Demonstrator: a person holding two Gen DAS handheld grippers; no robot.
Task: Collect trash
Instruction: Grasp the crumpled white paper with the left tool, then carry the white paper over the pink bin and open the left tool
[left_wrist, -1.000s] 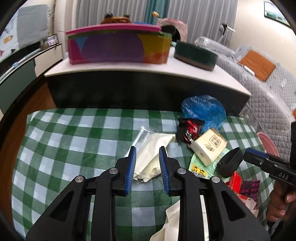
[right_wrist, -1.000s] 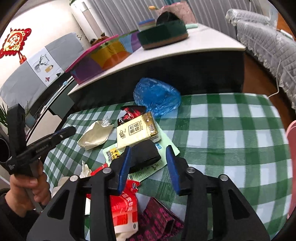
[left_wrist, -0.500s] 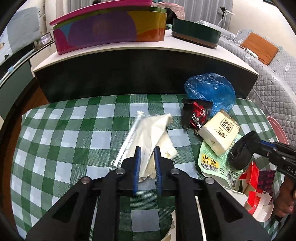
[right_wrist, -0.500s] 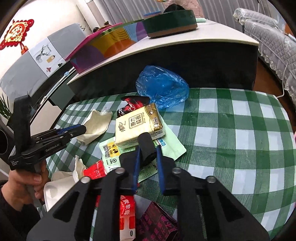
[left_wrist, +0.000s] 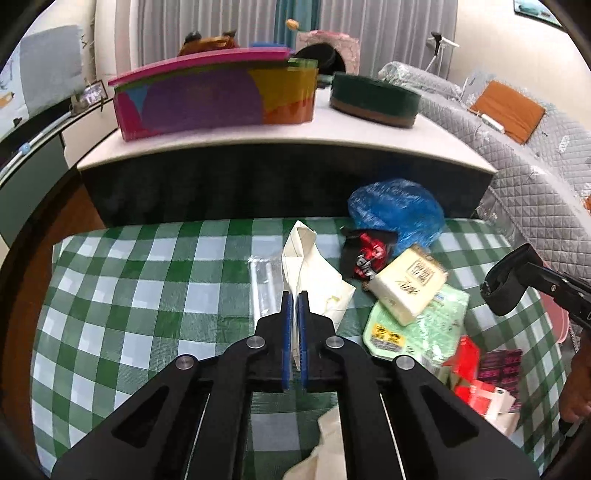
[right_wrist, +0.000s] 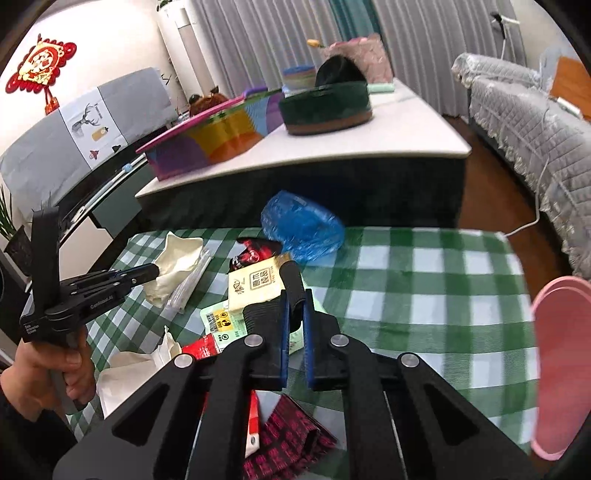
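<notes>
Left tool (left_wrist: 294, 314) pinches limp cream paper (left_wrist: 314, 269) beside the blue bag (left_wrist: 397, 210); right tool (right_wrist: 294, 314) is closing on a soft black band (right_wrist: 291, 284), gripped edgewise.

Room setting: pale curtains (left_wrist: 388, 33) line the far wall; a white-topped, dark-sided cabinet (left_wrist: 288, 173) stands behind the green-checked desk (left_wrist: 147, 280). A grey quilted sofa (left_wrist: 524, 162) occupies the right side, over wood flooring (right_wrist: 491, 206). A red knot ornament (right_wrist: 40, 70) hangs on the left wall.
</notes>
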